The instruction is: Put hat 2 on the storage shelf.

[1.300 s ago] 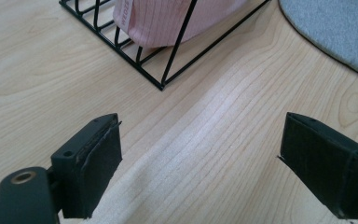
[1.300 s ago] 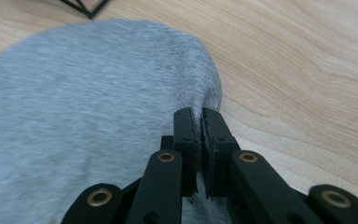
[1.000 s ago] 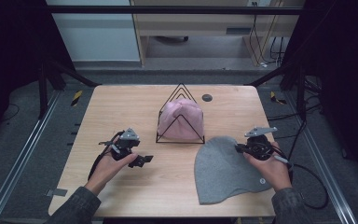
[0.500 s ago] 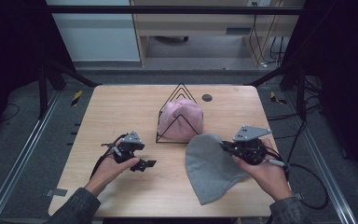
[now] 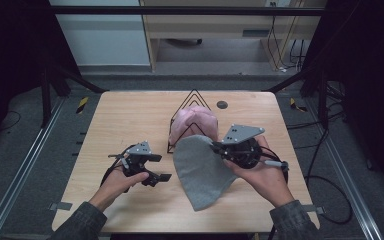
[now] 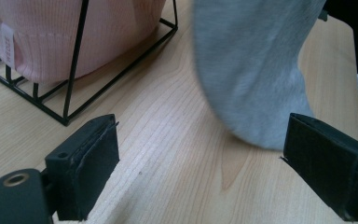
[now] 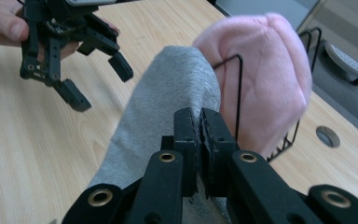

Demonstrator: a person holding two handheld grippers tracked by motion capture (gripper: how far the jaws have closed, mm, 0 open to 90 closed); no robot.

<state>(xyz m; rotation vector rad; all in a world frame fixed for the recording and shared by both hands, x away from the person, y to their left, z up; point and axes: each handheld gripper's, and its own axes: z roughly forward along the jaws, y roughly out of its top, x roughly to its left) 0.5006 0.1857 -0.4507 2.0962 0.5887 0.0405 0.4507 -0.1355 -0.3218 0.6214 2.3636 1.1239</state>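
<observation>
A grey knit hat (image 5: 200, 170) hangs from my right gripper (image 5: 214, 146), which is shut on its edge and holds it lifted beside the black wire basket (image 5: 192, 100). In the right gripper view the jaws pinch the grey hat (image 7: 168, 98) at my right gripper (image 7: 200, 122). A pink hat (image 5: 194, 124) sits inside the basket; it fills the wire frame (image 7: 238, 93) as the pink hat (image 7: 265, 74). My left gripper (image 5: 156, 168) rests on the table to the left, open and empty. In its own view the left gripper (image 6: 205, 163) faces the grey hat (image 6: 256, 65) and the pink hat (image 6: 70, 32).
The wooden table (image 5: 130, 115) has a round cable hole (image 5: 222, 104) near its far edge. Black frame bars and cables run along both sides of the table. A cable trails from the right gripper off the table's right edge.
My right gripper has risen and moved left toward the basket, lifting the grey hat off the table so it hangs. The left gripper has stayed put.
</observation>
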